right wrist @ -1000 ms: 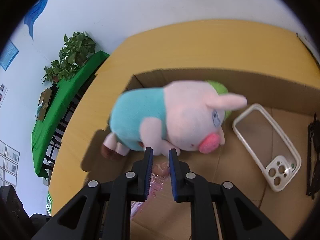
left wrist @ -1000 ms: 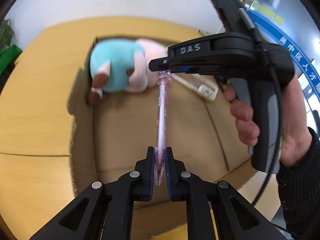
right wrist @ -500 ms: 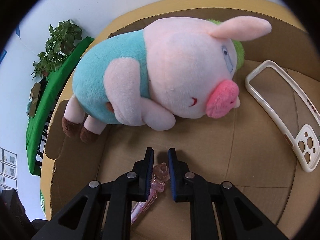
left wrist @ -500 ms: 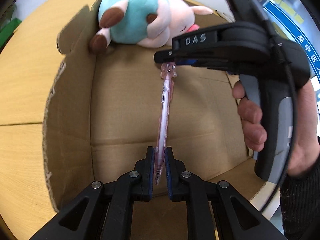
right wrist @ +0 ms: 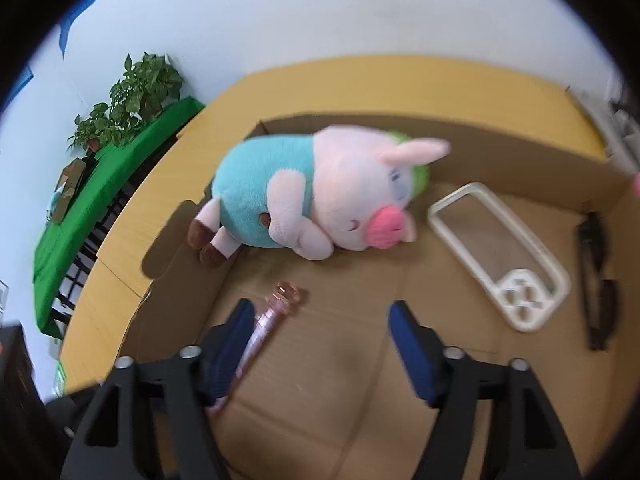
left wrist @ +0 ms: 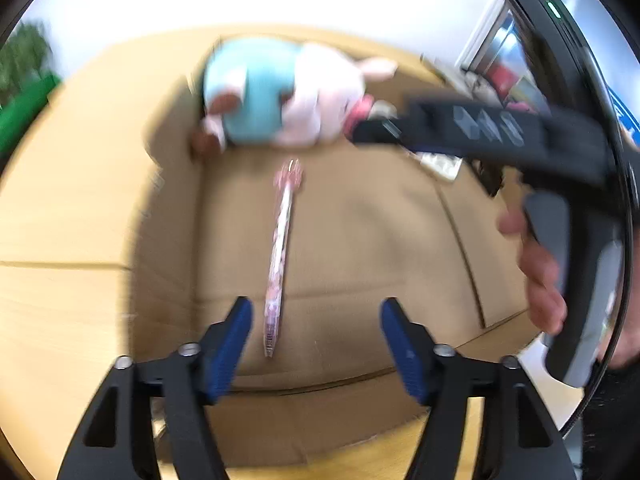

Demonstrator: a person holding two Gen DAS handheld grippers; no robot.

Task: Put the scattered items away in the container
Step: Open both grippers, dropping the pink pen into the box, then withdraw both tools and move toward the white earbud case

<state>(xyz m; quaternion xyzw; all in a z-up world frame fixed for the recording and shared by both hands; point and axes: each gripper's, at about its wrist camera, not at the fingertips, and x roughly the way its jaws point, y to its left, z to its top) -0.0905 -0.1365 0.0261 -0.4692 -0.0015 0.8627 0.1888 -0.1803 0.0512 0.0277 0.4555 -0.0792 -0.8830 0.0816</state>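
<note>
A pink pen point(left wrist: 281, 248) lies on the floor of an open cardboard box point(left wrist: 360, 240); it also shows in the right wrist view point(right wrist: 272, 320). My left gripper point(left wrist: 316, 332) is open and empty, above the pen's near end. My right gripper point(right wrist: 322, 340) is open and empty, just right of the pen; its body point(left wrist: 500, 132) crosses the left wrist view. A plush pig point(right wrist: 312, 196) in a teal shirt lies at the box's far side.
A clear phone case point(right wrist: 500, 248) and black glasses point(right wrist: 598, 276) lie in the box at the right. The box sits on a wooden table point(left wrist: 60, 200). A green-covered table with a plant point(right wrist: 120, 120) stands beyond.
Both grippers opened and let go of the pink pen, which now lies on the box floor. Both grippers pulled back and up, away from the plush pig.
</note>
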